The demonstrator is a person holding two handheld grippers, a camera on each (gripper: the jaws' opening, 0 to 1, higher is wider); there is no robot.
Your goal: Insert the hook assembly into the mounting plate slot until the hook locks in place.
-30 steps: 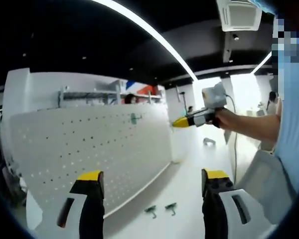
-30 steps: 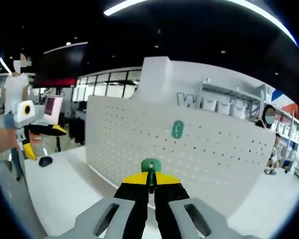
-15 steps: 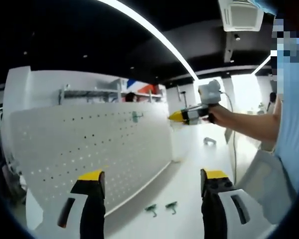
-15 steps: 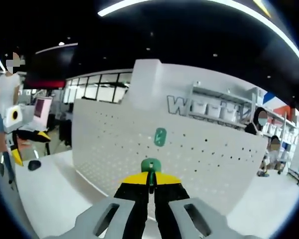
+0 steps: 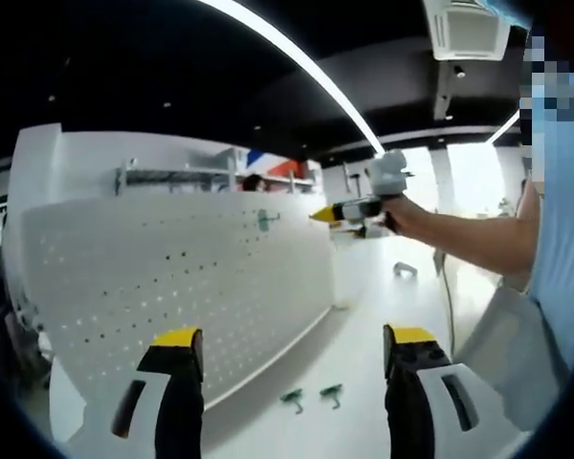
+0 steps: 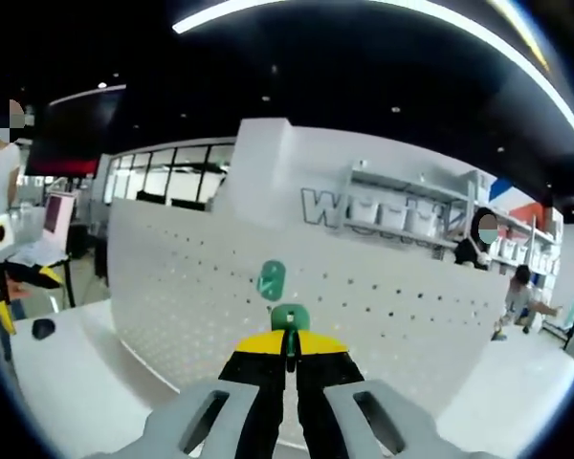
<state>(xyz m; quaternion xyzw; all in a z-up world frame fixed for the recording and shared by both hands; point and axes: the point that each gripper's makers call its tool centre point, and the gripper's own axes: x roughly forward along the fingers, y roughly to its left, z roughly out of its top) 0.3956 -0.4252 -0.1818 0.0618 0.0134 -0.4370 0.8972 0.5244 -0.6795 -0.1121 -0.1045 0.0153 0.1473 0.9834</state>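
Observation:
A white pegboard mounting plate point(image 5: 172, 277) stands upright on the white table point(image 5: 364, 335). One green hook point(image 5: 264, 221) is fixed near its upper edge. In the left gripper view my right gripper point(image 5: 322, 215), held by a person's hand, hovers close to that hook. The right gripper view has my right gripper point(image 6: 289, 337) shut on a green hook assembly point(image 6: 289, 316), just below the mounted hook point(image 6: 271, 280) on the plate point(image 6: 402, 306). My left gripper point(image 5: 292, 337) is open with nothing between its jaws, back from the plate. Two spare green hooks point(image 5: 292, 398) point(image 5: 331, 391) lie on the table.
A small dark object point(image 5: 403, 271) lies far off on the table, also seen as a dark object point(image 6: 43, 328) in the right gripper view. The person's arm and light blue shirt point(image 5: 560, 268) fill the right side. Shelving point(image 6: 402, 206) and people stand behind the plate.
My right gripper has moved with its hook toward the plate, closing on the mounted hook. The left gripper has stayed in place, open.

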